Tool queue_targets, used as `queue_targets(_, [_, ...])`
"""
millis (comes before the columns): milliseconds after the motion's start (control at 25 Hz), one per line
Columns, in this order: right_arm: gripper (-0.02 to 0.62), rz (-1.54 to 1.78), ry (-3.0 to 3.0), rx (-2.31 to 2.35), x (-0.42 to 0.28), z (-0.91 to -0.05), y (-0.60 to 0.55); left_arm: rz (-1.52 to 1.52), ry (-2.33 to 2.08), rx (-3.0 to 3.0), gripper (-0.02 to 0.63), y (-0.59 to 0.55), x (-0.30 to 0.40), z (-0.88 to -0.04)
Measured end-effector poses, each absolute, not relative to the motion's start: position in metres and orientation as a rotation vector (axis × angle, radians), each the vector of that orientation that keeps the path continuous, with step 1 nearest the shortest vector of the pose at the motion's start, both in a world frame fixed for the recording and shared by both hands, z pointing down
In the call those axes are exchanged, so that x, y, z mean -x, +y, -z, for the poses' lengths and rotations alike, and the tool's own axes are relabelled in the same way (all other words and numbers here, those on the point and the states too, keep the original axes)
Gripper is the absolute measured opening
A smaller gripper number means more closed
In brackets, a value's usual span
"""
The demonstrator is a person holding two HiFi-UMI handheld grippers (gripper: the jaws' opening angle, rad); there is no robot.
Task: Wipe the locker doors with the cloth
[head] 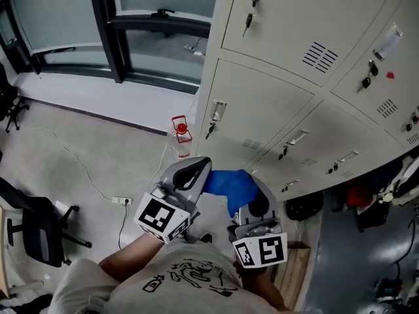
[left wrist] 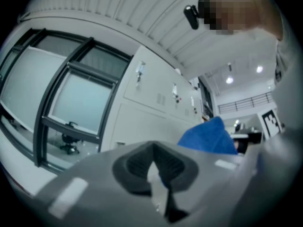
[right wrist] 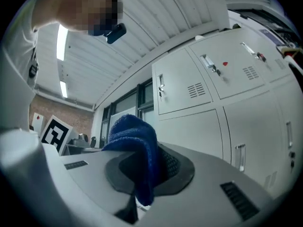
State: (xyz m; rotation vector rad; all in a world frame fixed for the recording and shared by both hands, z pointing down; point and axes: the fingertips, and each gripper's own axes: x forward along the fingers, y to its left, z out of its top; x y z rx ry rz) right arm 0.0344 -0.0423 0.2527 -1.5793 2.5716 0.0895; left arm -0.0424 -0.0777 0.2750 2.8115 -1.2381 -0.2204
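Observation:
The grey locker doors [head: 275, 110] with small handles and keys rise ahead on my right. A blue cloth [head: 230, 185] hangs between the two grippers, just in front of the lowest doors. My right gripper [head: 257, 205] is shut on the cloth [right wrist: 135, 136], which bunches up over its dark pads [right wrist: 177, 167]. My left gripper [head: 196, 169] sits close to the left of the cloth, jaws shut with nothing between them [left wrist: 154, 167]. The cloth [left wrist: 210, 137] shows at the right in the left gripper view. Lockers [right wrist: 199, 122] fill the right gripper view.
A dark-framed window [head: 131, 25] runs along the far wall to the left of the lockers. A red-topped bottle [head: 181, 133] stands on the floor by the locker corner. An office chair [head: 33, 231], a power strip [head: 122, 201] with cable and a wooden board [head: 294, 267] lie nearby.

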Motion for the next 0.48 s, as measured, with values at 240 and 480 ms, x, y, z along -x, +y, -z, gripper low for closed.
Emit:
queue_targets(240, [0.028,-0.879,2.537,1.707,-0.001,-0.183,-0.135,0.277,-1.359,-2.827,0.000,-0.140,0.060,-0.245])
queue_targets(480, [0.028,-1.343,2.339,1.925,0.031,-0.151,-0.221,0.294,-1.466,-2.799,0.000,-0.186,0.089,-0.230])
